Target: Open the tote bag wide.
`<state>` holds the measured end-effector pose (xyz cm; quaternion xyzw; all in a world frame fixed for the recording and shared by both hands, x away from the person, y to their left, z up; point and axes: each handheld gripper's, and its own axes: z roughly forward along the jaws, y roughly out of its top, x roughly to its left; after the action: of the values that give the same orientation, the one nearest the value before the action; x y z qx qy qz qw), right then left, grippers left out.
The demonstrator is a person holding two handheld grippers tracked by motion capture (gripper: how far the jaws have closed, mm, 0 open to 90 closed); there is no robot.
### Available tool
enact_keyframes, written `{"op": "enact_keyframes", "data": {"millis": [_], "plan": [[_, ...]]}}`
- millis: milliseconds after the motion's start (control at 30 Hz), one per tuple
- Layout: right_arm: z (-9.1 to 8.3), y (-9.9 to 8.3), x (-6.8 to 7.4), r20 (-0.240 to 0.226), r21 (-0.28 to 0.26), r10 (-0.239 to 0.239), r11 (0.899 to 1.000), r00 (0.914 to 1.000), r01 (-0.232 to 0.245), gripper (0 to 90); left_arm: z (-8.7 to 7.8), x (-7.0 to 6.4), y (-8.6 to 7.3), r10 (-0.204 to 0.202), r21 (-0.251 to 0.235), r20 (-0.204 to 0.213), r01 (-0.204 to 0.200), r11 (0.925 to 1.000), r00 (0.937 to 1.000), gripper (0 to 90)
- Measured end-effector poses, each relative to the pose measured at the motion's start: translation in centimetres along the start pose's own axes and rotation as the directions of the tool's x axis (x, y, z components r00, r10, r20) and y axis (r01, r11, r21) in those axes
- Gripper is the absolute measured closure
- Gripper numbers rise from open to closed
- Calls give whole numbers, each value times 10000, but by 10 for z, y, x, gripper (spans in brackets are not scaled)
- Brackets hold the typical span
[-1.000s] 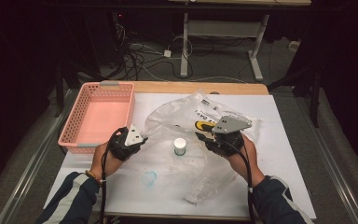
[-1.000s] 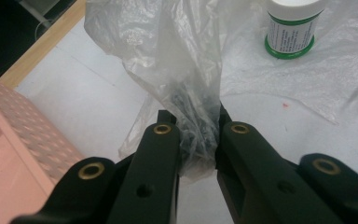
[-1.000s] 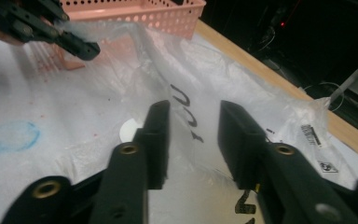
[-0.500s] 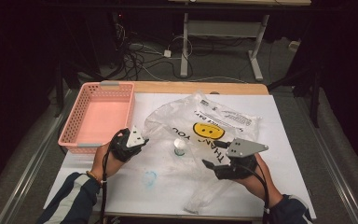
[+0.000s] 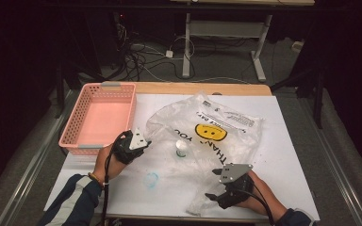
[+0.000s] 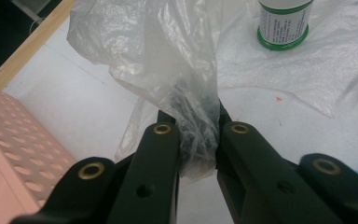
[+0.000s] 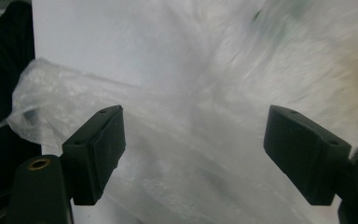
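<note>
While your left claw (image 5: 143, 142) pinches a bunched edge of the clear plastic bag (image 5: 217, 141), its jaws closed tight on the gathered film as the left gripper view shows, the pink basket (image 5: 75, 141) sits just beside it at about 10 o'clock, on the left edge of the table (image 5: 283, 122). At 5 o'clock from that claw a faint blue ring mark (image 5: 151, 179) shows on the white table top, bare of anything else.

Moving right, the bag lies spread flat across the middle of the table. On it you can read a yellow smiley face (image 5: 210, 132) with black letters around it: "THANK" runs beneath the face and "YOU" at its left, both upside down from your side. A block of small black print (image 5: 226, 116) sits at 12 o'clock from the face, too fine to read. A small white bottle (image 5: 181, 149) with a green band at its base and a printed label, illegible, stands upright at the bag, at 3 o'clock from your left claw; whether it is inside or on top of the film cannot be told.

Farther right, your right claw (image 5: 211, 184) is at the bag's near corner by the table's near edge, jaws spread wide with crumpled film lying between them, ungripped.
</note>
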<state>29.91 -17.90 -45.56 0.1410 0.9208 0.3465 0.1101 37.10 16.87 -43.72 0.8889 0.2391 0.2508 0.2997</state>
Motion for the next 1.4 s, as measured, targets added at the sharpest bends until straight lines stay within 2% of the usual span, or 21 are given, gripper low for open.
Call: {"op": "enact_keyframes", "data": {"millis": [100, 133, 167, 233, 267, 300, 333, 367, 400, 433, 500, 567, 633, 733, 900, 1000, 1033, 1167, 1400], "plan": [[8, -5, -3, -118, 256, -2, 9997, 9999, 5, 277, 0, 1, 0, -35, -23, -12, 35, 10000, 10000, 855], [9, -6, -4, -136, 339, -3, 9994, 9999, 8, 325, 0, 1, -1, -55, -37, -20, 55, 10000, 10000, 855], [11, -6, -7, -174, 449, -108, 9989, 9998, 116, 459, 0, 1, -1, -73, -54, -18, 73, 10000, 10000, 855], [12, -7, -8, -327, 577, -104, 9983, 9994, 123, 493, 0, 1, -1, -67, -83, -35, 67, 9999, 10000, 855], [15, -7, -10, -502, 547, -44, 9985, 9987, 72, 587, 0, 1, -1, -67, -99, -40, 67, 9999, 10000, 855], [15, -6, -11, -598, 596, 110, 9982, 9981, -74, 623, 0, 1, -1, -88, -122, -11, 88, 9999, 10000, 855], [16, -6, -11, -607, 639, 151, 9979, 9980, -112, 659, 0, 1, -1, -112, -139, -32, 111, 9998, 9999, 854], [16, -6, -11, -607, 639, 151, 9979, 9980, -112, 659, 0, 2, -1, -171, -172, -50, 170, 9997, 9998, 854], [16, -4, -11, -624, 733, 224, 9972, 9978, -178, 761, 1, 2, -1, -186, -176, -25, 186, 9997, 9998, 855], [16, -4, -11, -624, 733, 224, 9972, 9978, -178, 761, 1, 2, -1, -183, -164, -27, 182, 9997, 9998, 855], [16, -2, -13, -432, 852, 461, 9955, 9980, -423, 872, 2, 2, -1, -199, -179, 16, 200, 9996, 9998, 855], [16, -2, -13, -370, 867, 489, 9952, 9981, -456, 884, 2, 2, -1, -173, -183, 30, 174, 9997, 9998, 855], [14, -1, -12, -63, 917, 193, 9956, 9998, -186, 896, 1, 2, -1, -185, -233, 33, 185, 9996, 9998, 855], [10, 0, -12, 101, 726, 178, 9972, 9998, -185, 897, 0, 3, -1, -219, -351, 19, 219, 9991, 9998, 855], [-4, 3, -14, 615, -99, 256, 9996, 9978, -250, 897, 0, 3, -1, -244, -457, 13, 244, 9987, 9997, 855], [-12, 3, -16, 905, -633, 435, 9973, 9949, -379, 899, -1, 4, -1, -281, -568, 24, 282, 9980, 9996, 855], [-17, 4, -17, 1138, -926, 475, 9950, 9924, -370, 900, -1, 4, -1, -286, -591, 26, 287, 9978, 9996, 855], [-26, 6, -20, 1456, -1299, 522, 9910, 9880, -332, 900, -3, 5, -2, -348, -757, -32, 345, 9965, 9994, 855], [-32, 6, -24, 1696, -1598, 591, 9866, 9837, -317, 900, -8, 8, -2, -430, -871, -43, 425, 9953, 9991, 855]]}}
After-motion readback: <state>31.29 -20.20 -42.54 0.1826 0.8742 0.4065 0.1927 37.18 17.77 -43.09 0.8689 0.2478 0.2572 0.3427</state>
